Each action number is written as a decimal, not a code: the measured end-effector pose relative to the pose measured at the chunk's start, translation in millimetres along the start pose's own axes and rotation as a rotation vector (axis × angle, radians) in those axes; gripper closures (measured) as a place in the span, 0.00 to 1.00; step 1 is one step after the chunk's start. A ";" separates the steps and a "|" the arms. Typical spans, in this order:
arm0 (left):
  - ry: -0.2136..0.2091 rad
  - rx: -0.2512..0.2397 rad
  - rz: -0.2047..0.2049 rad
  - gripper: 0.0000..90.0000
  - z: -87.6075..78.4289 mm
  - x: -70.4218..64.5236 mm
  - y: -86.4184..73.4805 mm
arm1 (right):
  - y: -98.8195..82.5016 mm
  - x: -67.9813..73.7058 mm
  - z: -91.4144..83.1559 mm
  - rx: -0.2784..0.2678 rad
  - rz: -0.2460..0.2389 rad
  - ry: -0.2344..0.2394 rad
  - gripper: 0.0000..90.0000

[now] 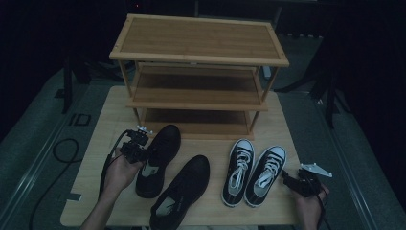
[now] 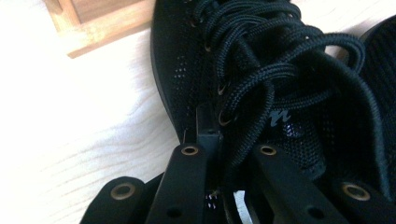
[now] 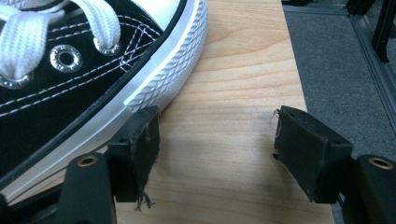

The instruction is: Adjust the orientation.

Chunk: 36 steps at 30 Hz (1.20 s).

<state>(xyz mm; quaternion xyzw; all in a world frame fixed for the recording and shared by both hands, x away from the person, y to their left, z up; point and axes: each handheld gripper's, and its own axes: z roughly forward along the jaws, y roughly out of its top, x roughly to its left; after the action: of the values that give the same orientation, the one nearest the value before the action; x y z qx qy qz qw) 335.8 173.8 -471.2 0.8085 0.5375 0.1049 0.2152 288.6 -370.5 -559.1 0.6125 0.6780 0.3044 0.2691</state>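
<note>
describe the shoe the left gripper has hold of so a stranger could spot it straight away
On the table, in front of the wooden rack, four shoes lie in a row. It is the leftmost black shoe, beside the left gripper: all black, black laces, unlike the white-laced sneakers.

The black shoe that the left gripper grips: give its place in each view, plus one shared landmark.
High view: black shoe left of centre, left gripper at its side.
Left gripper view: top and right, its side wall pinched between the jaws.
Right gripper view: not in it.
Shared landmark: wooden rack, corner.
</note>
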 end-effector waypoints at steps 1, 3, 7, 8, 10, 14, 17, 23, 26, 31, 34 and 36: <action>0.000 -0.005 0.001 0.98 0.7 0.0 1.0 | 0.0 0.0 0.0 0.000 0.000 0.000 0.34; -0.006 -0.016 0.005 0.98 1.0 -0.4 3.0 | 0.0 0.0 0.0 0.000 0.000 0.000 0.34; 0.004 -0.026 0.010 0.98 1.9 -1.2 6.4 | 0.0 0.0 0.0 0.000 0.000 0.000 0.34; 0.005 -0.028 0.016 0.98 2.4 -0.9 7.2 | 0.0 0.0 0.0 0.000 0.000 0.000 0.34; 0.005 -0.030 0.019 0.98 2.9 -0.5 8.7 | 0.0 0.0 0.0 0.000 0.000 0.000 0.34; 0.002 -0.038 0.019 0.98 4.3 0.8 11.7 | 0.0 0.0 0.0 0.000 0.000 0.000 0.34; 0.002 -0.041 0.016 0.98 5.2 2.4 13.9 | 0.0 0.0 0.0 0.000 0.000 0.000 0.34; -0.003 -0.058 0.013 0.98 6.6 4.2 20.8 | 0.0 0.0 0.0 0.000 0.000 0.000 0.34; -0.003 -0.064 0.011 0.98 7.3 4.9 26.0 | 0.0 -0.1 0.0 0.000 -0.001 0.001 0.34; 0.009 -0.073 0.011 0.98 11.7 5.7 33.5 | 0.0 -0.1 0.1 0.000 -0.001 0.001 0.34; 0.021 -0.083 0.012 0.98 14.3 7.2 38.0 | 0.0 -0.1 0.0 0.000 -0.001 0.001 0.34; 0.032 -0.089 0.009 0.98 14.5 7.5 41.5 | 0.0 -0.1 0.1 0.000 -0.001 0.001 0.34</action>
<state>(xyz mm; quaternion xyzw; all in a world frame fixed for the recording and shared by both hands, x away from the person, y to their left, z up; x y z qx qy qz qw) 378.9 163.6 -465.4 0.7988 0.5322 0.1426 0.2416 288.7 -370.6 -559.1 0.6121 0.6784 0.3046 0.2689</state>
